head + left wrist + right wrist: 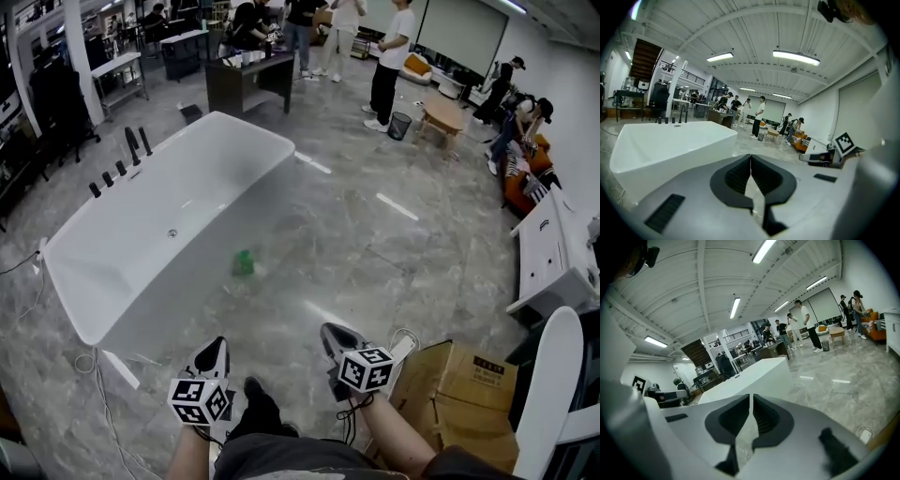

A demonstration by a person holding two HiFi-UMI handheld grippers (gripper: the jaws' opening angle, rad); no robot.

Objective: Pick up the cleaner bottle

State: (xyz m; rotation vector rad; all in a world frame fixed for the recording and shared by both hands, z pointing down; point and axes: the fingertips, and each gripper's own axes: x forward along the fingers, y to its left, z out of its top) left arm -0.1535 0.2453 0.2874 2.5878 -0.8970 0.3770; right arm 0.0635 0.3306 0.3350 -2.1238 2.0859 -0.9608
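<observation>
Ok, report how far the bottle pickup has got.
Nothing done yet: the green bottle, blurry here, sits on the floor beside the bathtub, untouched. In hand: nothing; left gripper and right gripper are shut, empty, short of it. Left: reach, open, grasp, lift.

Left gripper (751, 159), jaws together, faces a white bathtub (670, 143); distant figures (759, 112), probably people, stand beyond.

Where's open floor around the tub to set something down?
Bare marble floor stretches between the bathtub, the green bottle at its foot and the white cabinet on the right. The tub's basin looks bare too. Crowded: the cardboard box beside the right gripper, and the far desks with people.
</observation>
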